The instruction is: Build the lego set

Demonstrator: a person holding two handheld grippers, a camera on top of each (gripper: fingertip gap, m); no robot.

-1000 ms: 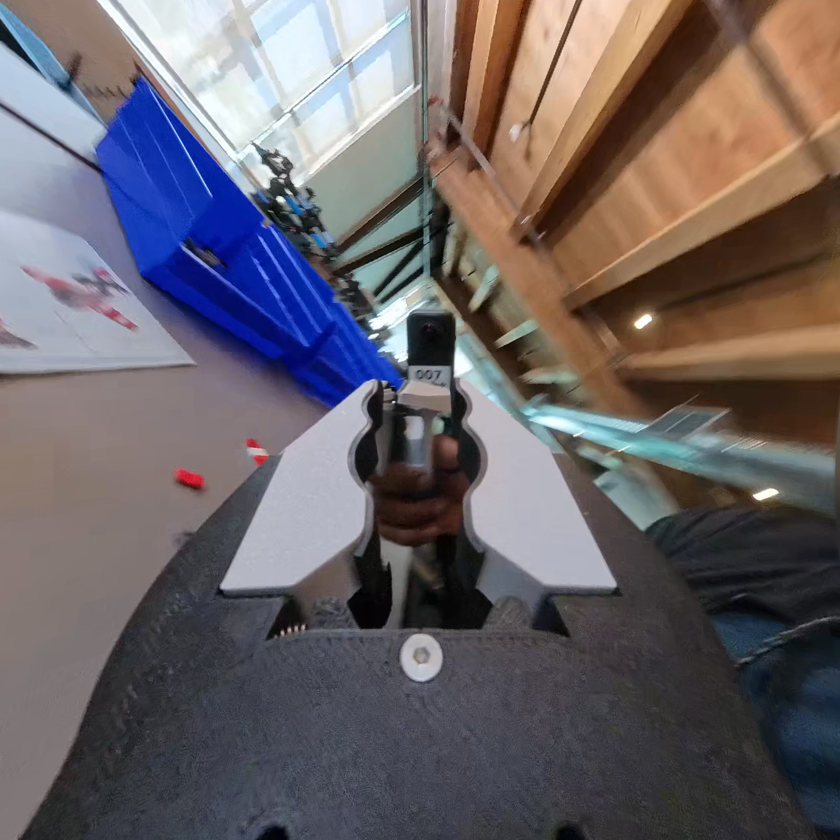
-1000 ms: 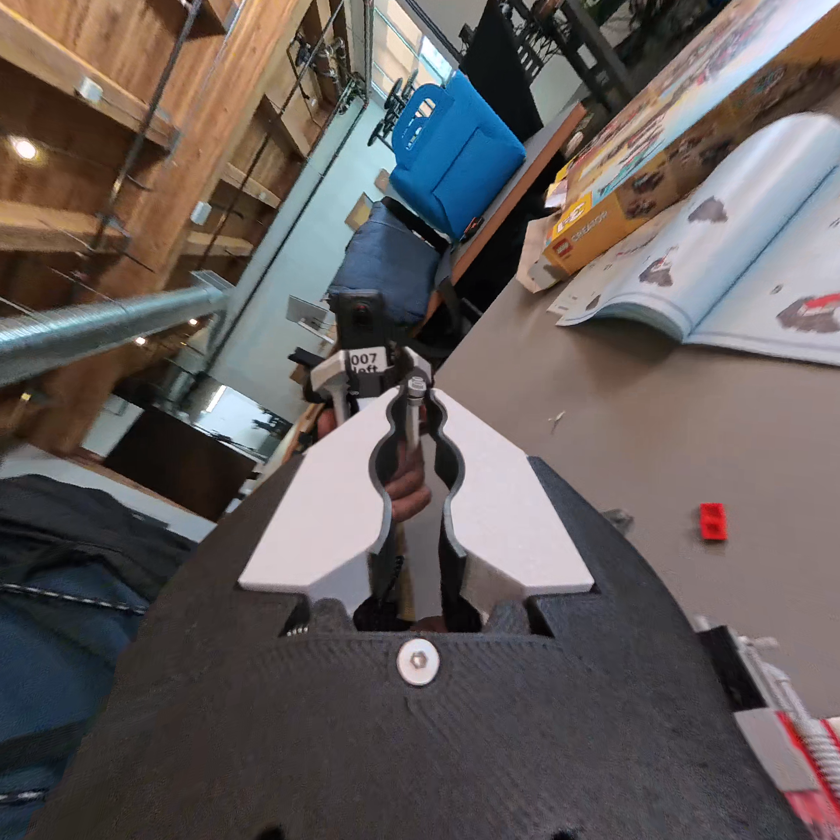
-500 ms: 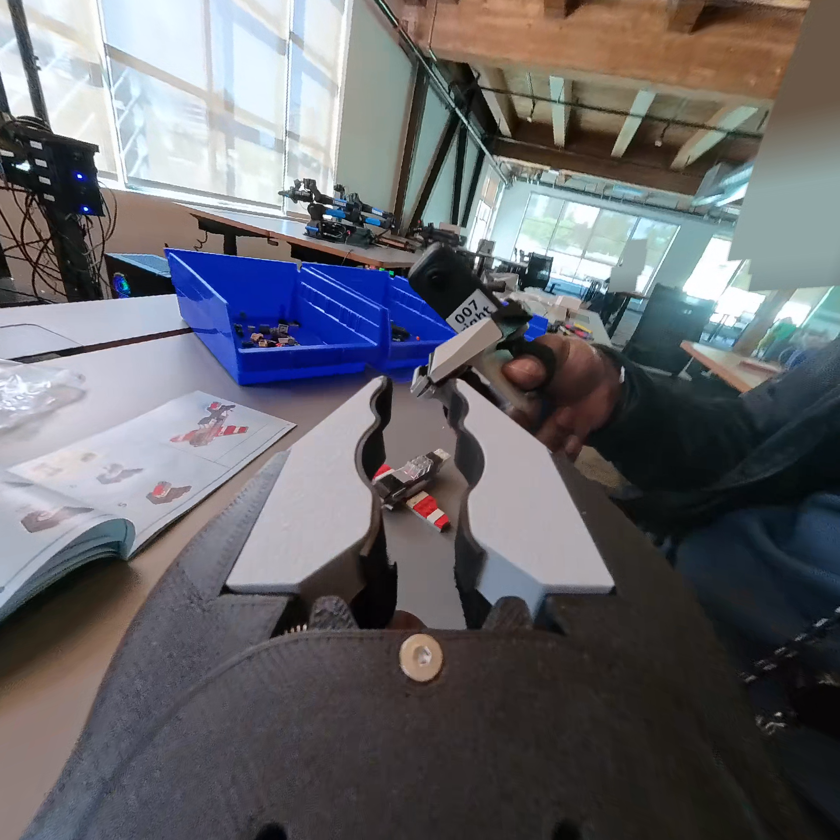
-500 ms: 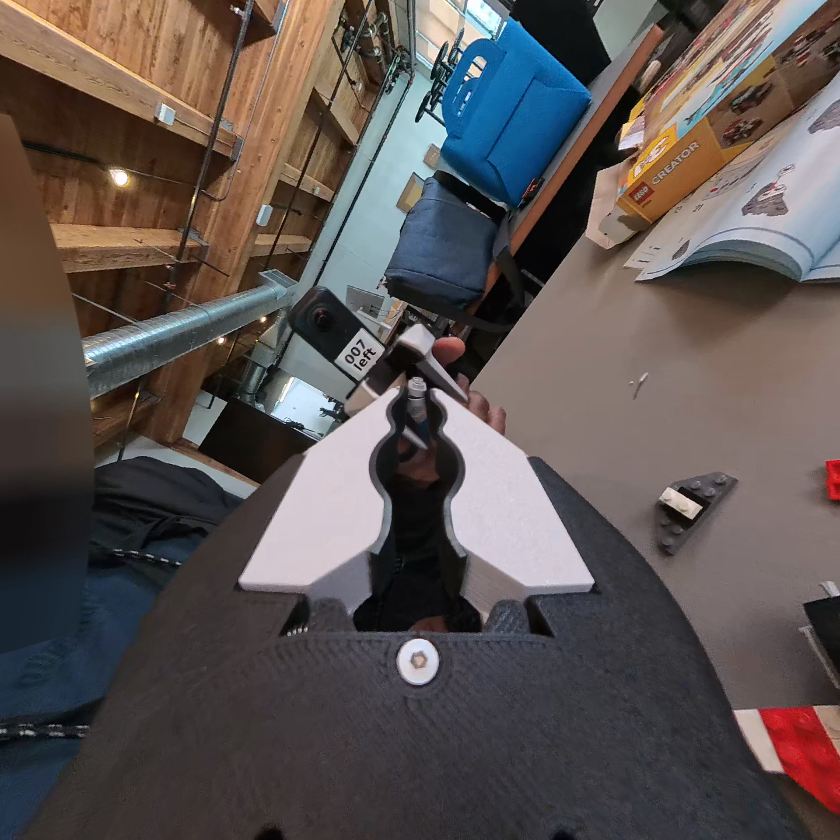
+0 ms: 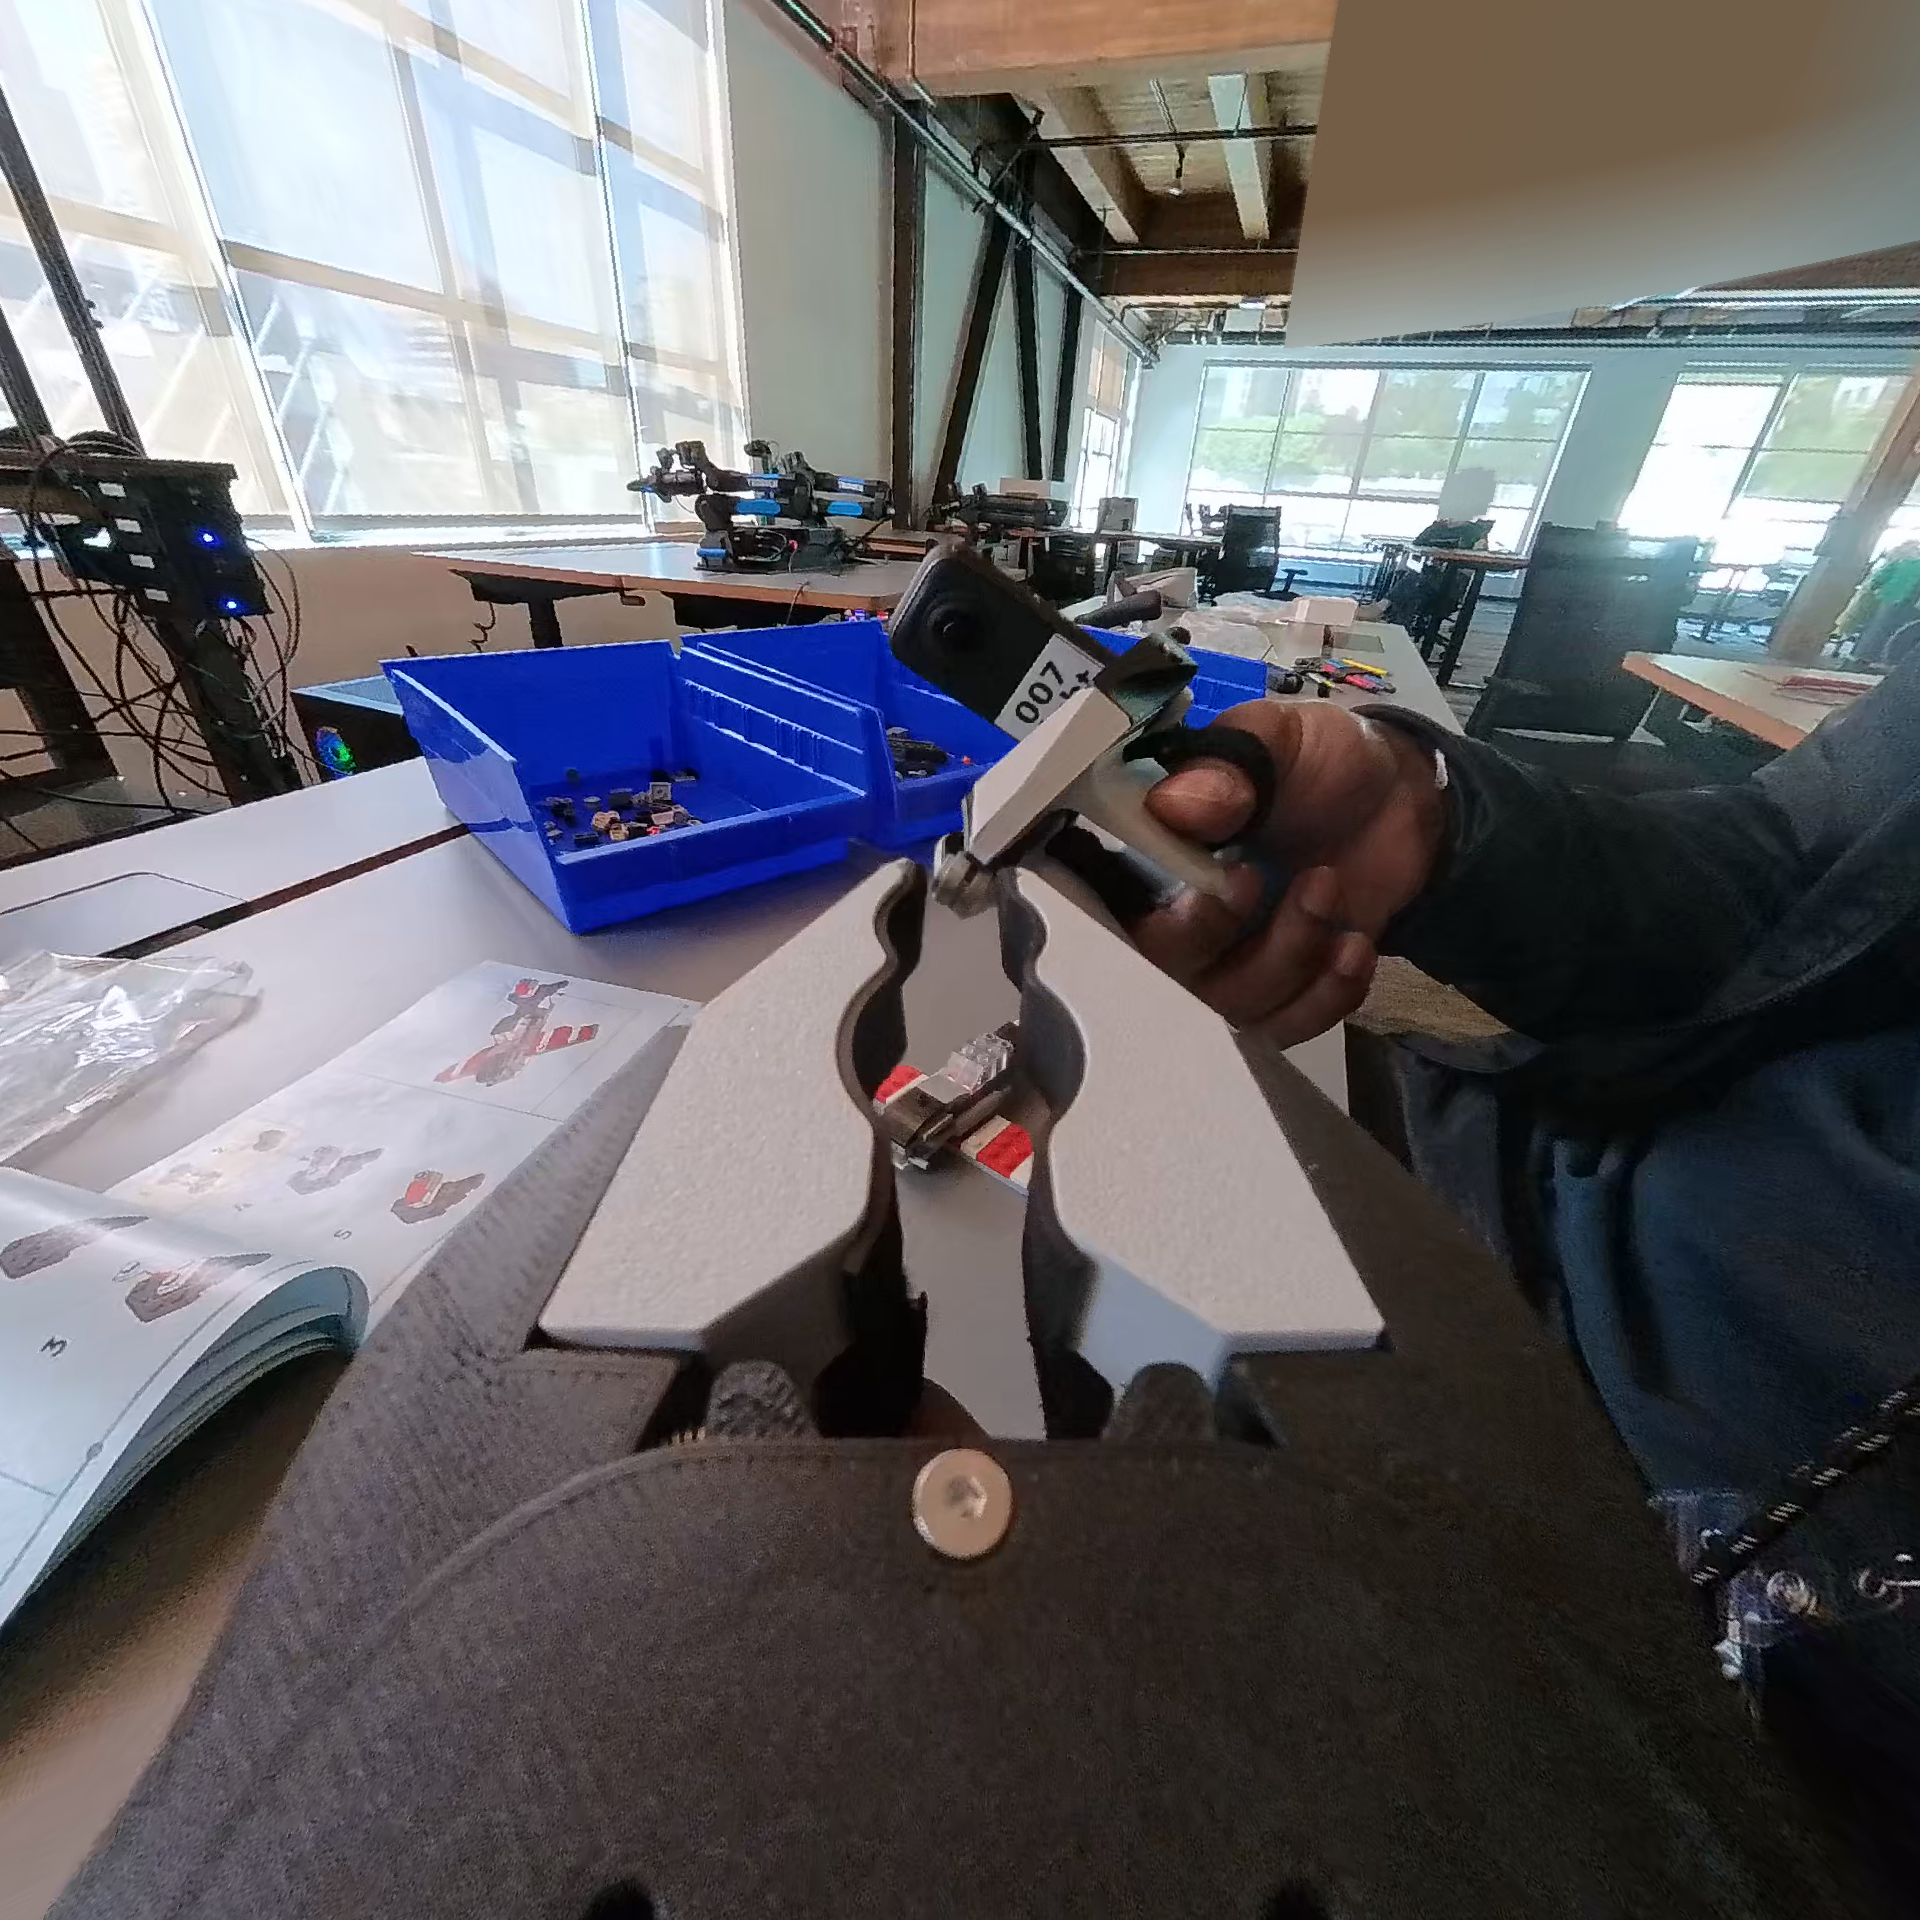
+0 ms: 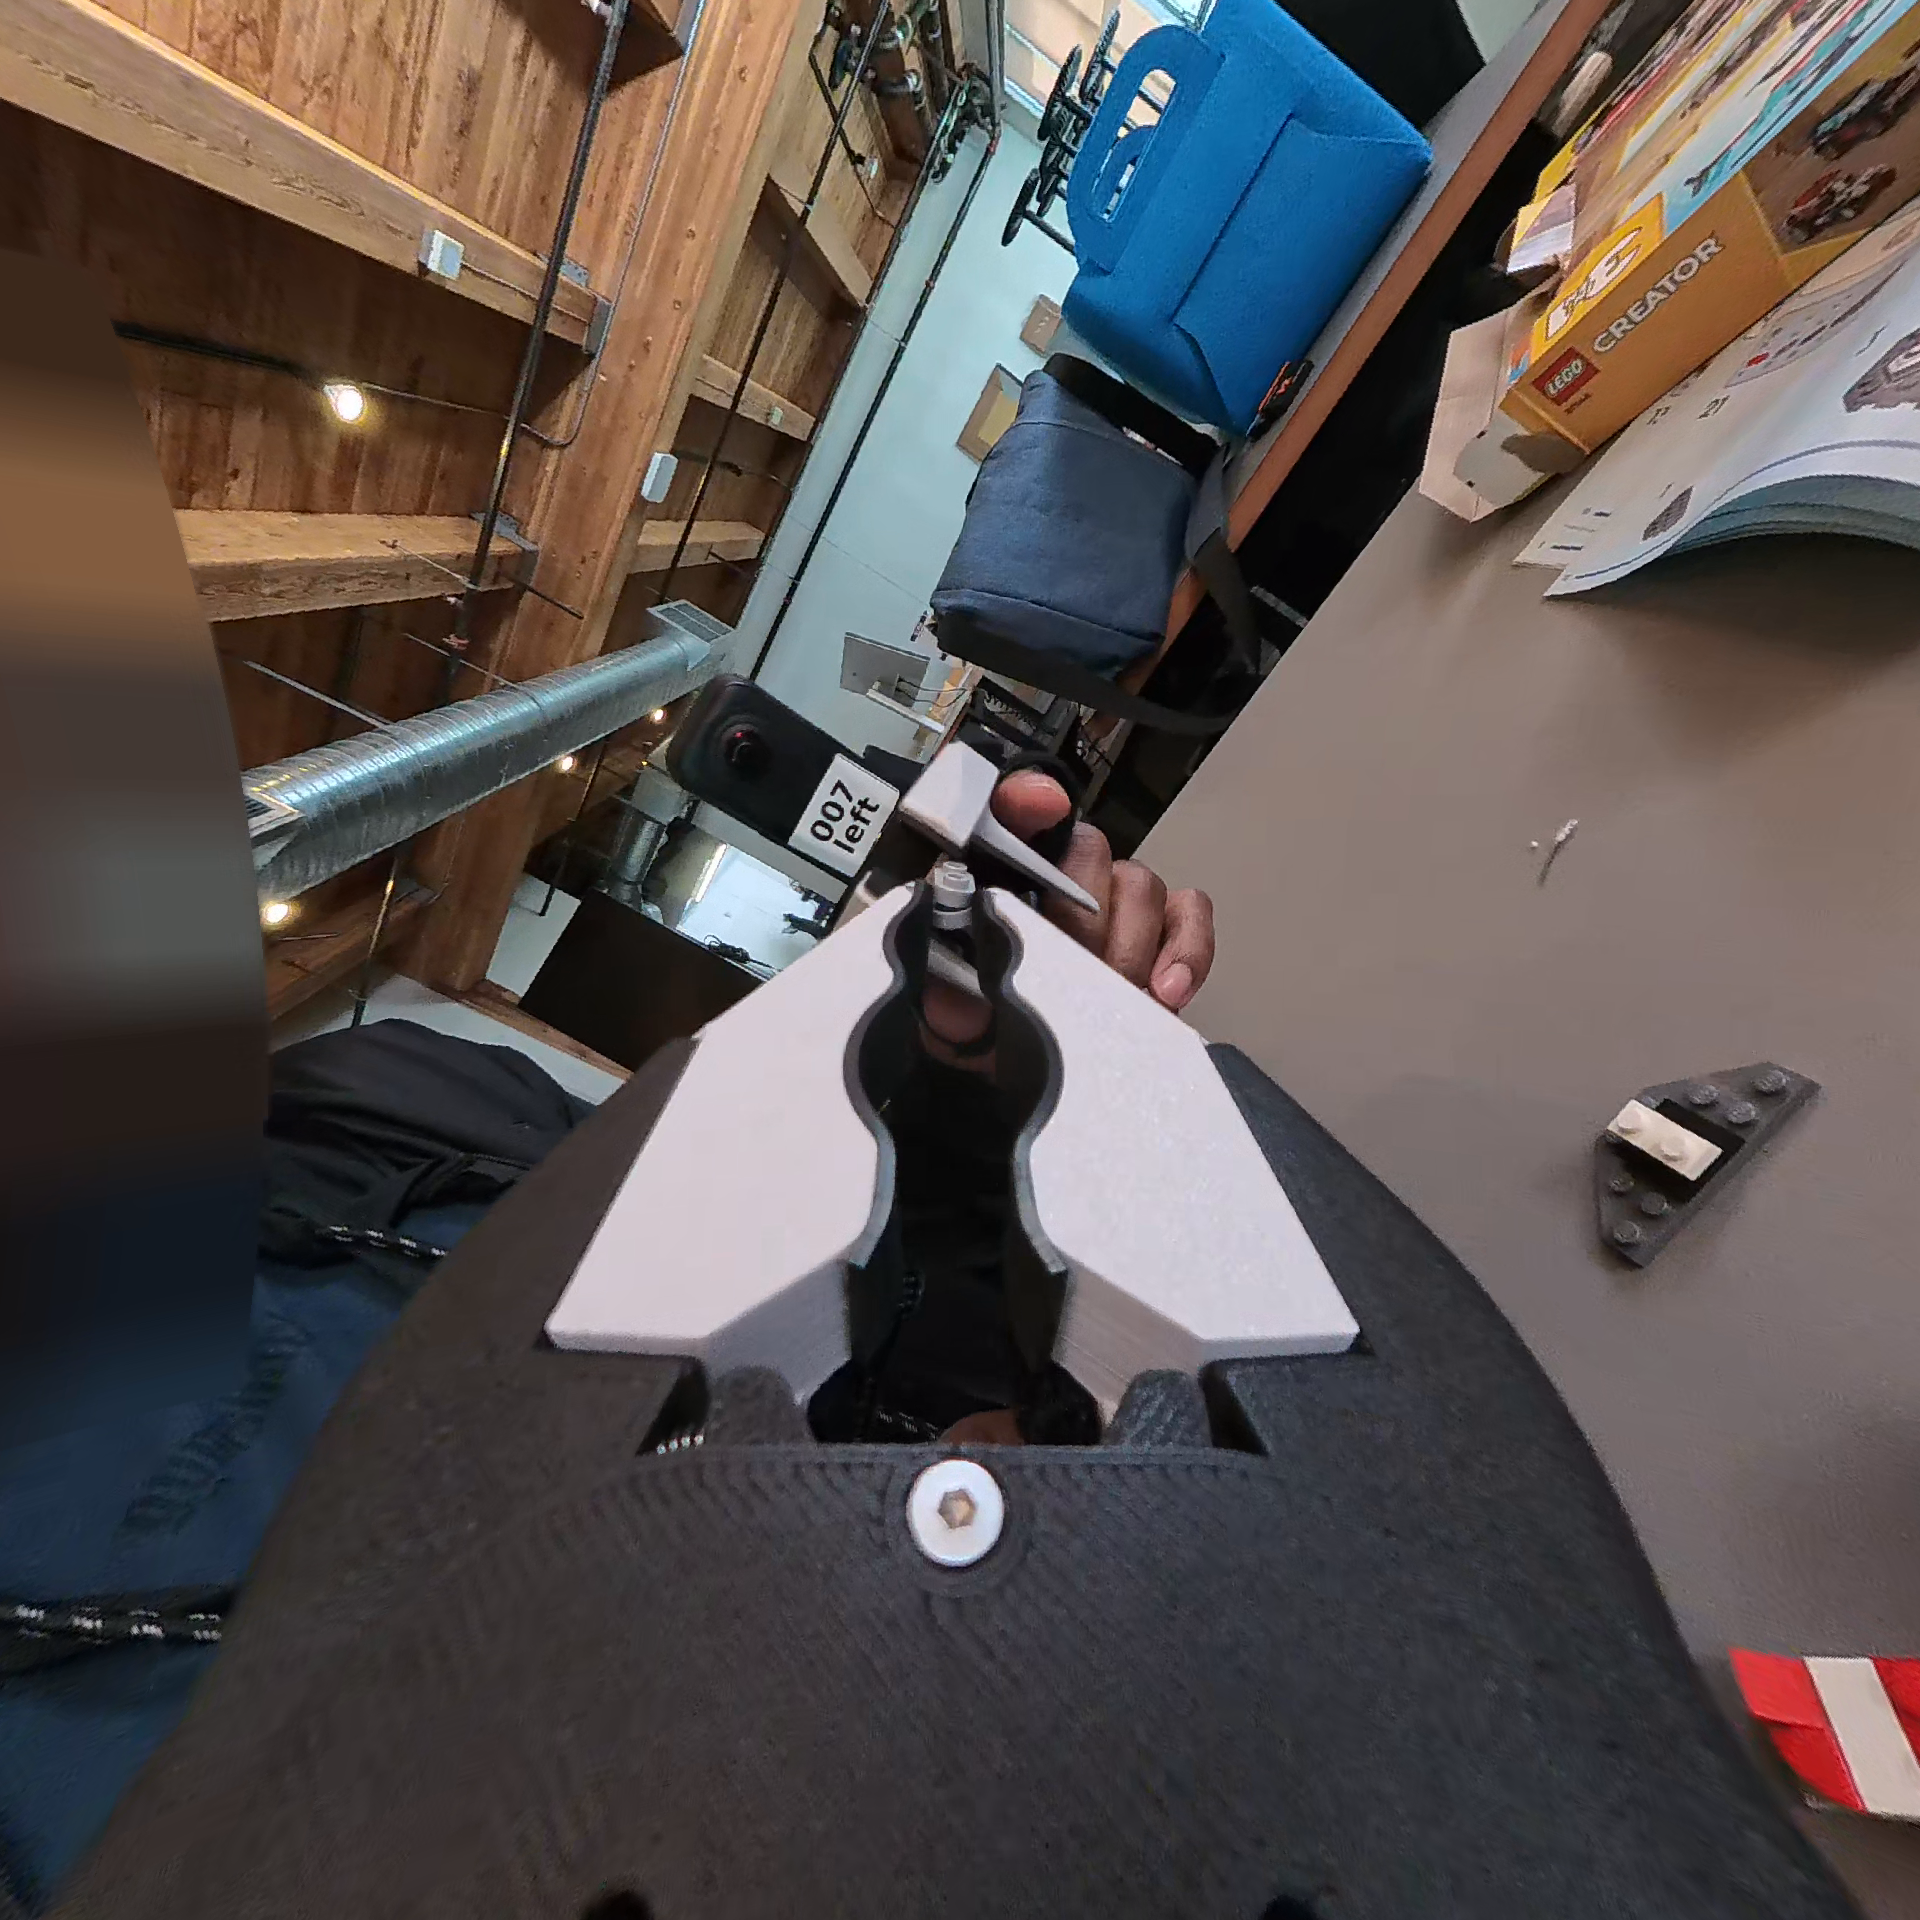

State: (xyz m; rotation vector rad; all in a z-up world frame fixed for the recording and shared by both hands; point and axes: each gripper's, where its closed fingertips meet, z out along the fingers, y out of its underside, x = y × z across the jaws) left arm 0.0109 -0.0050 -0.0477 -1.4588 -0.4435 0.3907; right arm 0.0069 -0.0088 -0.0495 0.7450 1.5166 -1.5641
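My right gripper [image 6: 951,909] is shut on a small grey round lego piece [image 6: 951,894], held above the table edge. My left gripper [image 5: 961,899] meets it tip to tip. Its jaws stand narrow around the same grey piece [image 5: 961,885]. A half-built red, white and grey model [image 5: 951,1107] with a clear brick lies on the table, seen between my left fingers. Its red-and-white striped part [image 6: 1839,1735] shows at the bottom right of the right wrist view. A dark grey wedge plate [image 6: 1694,1143] with a white plate on it lies loose nearby.
An open instruction booklet [image 5: 208,1195] lies to the left, with a clear plastic bag [image 5: 94,1018] behind it. Blue bins [image 5: 644,769] with several small parts stand at the back. The set's box [image 6: 1662,270] lies beyond the booklet [image 6: 1787,468]. A person's hand [image 5: 1278,862] and dark sleeve are at the right. Left and right tips are no more than a few centimetres apart.
The left view has rolled from sideways to upright, so the table, booklet and model now show. The grippers stay tip to tip, and the right view has barely shifted.
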